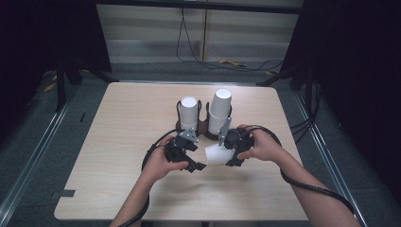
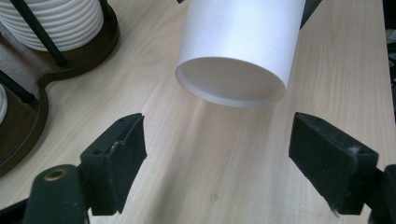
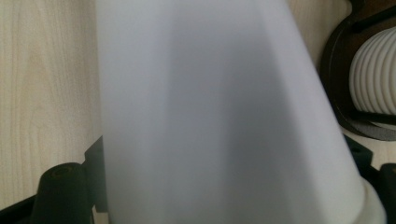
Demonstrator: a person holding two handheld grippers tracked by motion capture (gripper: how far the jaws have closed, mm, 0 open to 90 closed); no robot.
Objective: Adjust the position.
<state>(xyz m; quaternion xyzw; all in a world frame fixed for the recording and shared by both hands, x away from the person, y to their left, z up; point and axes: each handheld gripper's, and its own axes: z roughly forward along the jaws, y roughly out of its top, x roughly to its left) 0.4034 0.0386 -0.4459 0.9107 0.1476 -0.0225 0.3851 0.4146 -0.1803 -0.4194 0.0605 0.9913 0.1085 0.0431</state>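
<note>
A white paper cup [image 1: 215,154] [image 2: 238,51] [image 3: 219,116] hangs on its side just above the table, with my right gripper [image 1: 226,152] [image 3: 229,186] shut on its wall. The cup's open mouth faces my left gripper [image 1: 198,156] [image 2: 217,154]. That gripper is open, its black pads [image 2: 119,154] wide apart a little short of the cup's rim and touching nothing. In the right gripper view the cup's side hides most of the jaws.
A dark wooden holder [image 1: 203,130] [image 2: 28,107] with thin black posts stands just behind the grippers. It holds two stacks of white cups [image 1: 189,111] [image 1: 220,109]. One ribbed stack [image 2: 60,23] [image 3: 373,74] is close beside the held cup. The light wooden table [image 1: 123,142] lies all around.
</note>
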